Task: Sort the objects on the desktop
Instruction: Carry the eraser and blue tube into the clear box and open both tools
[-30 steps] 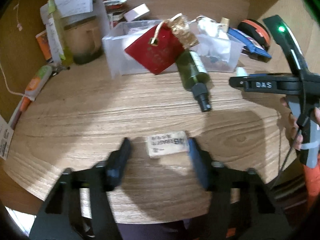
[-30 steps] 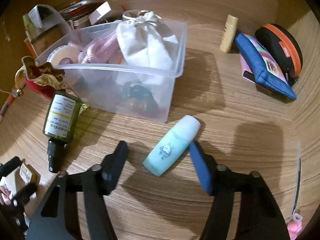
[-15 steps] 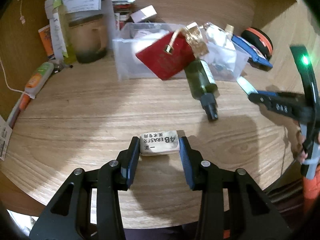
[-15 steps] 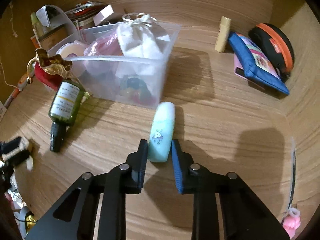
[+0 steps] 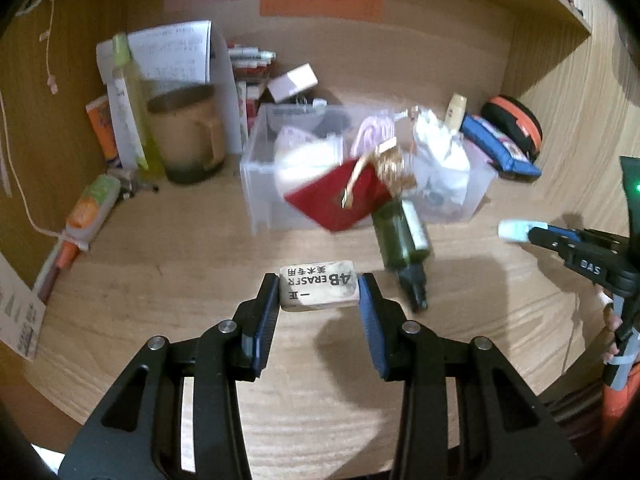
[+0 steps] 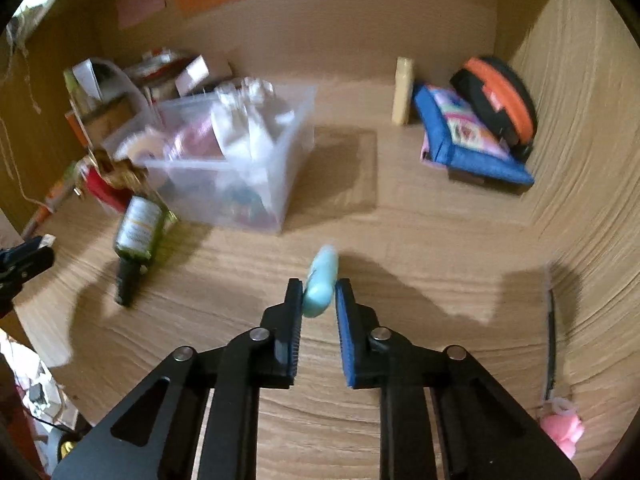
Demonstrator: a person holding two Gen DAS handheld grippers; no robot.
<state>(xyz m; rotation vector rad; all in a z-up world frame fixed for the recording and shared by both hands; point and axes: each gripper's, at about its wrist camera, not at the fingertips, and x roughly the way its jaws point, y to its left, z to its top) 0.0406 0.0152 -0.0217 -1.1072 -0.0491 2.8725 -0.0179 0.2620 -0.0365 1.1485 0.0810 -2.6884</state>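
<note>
Both grippers held small objects above the desk.
The left gripper [image 5: 319, 294] clamped the eraser [image 5: 318, 286] by its ends; the right gripper [image 6: 318, 300] pinched the pale blue tube [image 6: 320, 286] near one end, so it could pivot and slip. The clear bin [image 6: 294, 152] already looked crowded, apparently with a white pouch [image 6: 246, 120] and blurred items, so drops might bounce out.

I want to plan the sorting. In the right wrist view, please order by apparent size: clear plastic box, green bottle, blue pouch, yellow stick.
1. clear plastic box
2. blue pouch
3. green bottle
4. yellow stick, farthest back, so its rank is unsure
</note>
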